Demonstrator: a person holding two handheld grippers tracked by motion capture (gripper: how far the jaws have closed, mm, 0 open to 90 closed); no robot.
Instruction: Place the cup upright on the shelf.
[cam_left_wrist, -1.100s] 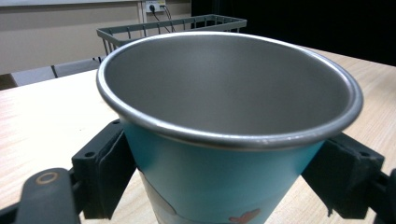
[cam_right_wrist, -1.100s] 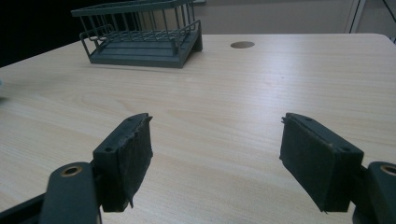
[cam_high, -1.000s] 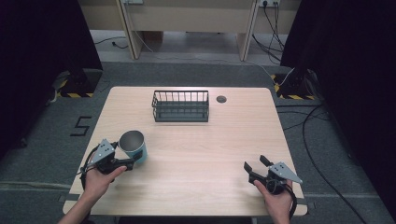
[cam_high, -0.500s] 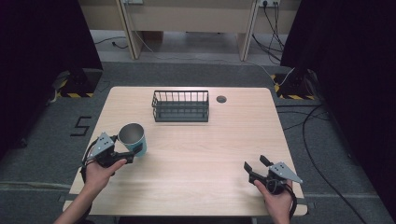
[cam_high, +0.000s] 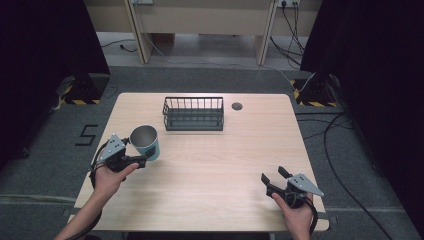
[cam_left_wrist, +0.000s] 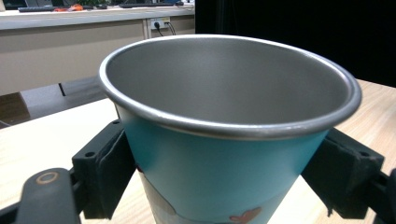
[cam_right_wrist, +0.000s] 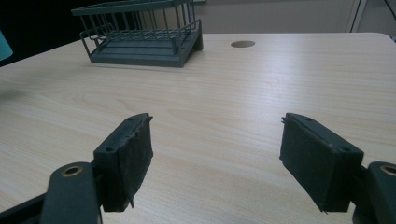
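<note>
Nearest me, my right gripper (cam_high: 273, 176) hangs low over the near right part of the table (cam_high: 225, 165), its jaws spread wide with nothing between them; in the right gripper view the two black pads (cam_right_wrist: 133, 158) frame bare pale wood grain. My left gripper (cam_high: 140, 159) sits at the near left, jaws pressed against both sides of a cup (cam_high: 145, 142), gripping it below the rim. The cup is teal outside with a steel lining and a rolled metal rim, and in the left gripper view its mouth (cam_left_wrist: 229, 79) tips toward the camera, the inside empty. Some small printed marks show low on its wall, though they are cut off and I cannot make out what they are. From above, the cup leans, and it looks raised off the wood, though I cannot be sure of that.

Farther on, toward the far edge and near the middle, stands a dark wire basket (cam_high: 193, 113), empty, well apart from the cup. Just to its right a round cable port (cam_high: 237, 106) is set into the tabletop. The surface is light laminate, clean and unmarked.

Beyond the table lies grey carpet with a "5" (cam_high: 88, 135) marked on the floor at the left. Black curtains (cam_high: 45, 55) close both sides, yellow-and-black striped bases (cam_high: 75, 96) sit at their feet, and cables (cam_high: 345, 145) trail across the floor at right. A beige desk (cam_high: 200, 15) runs along the back.
</note>
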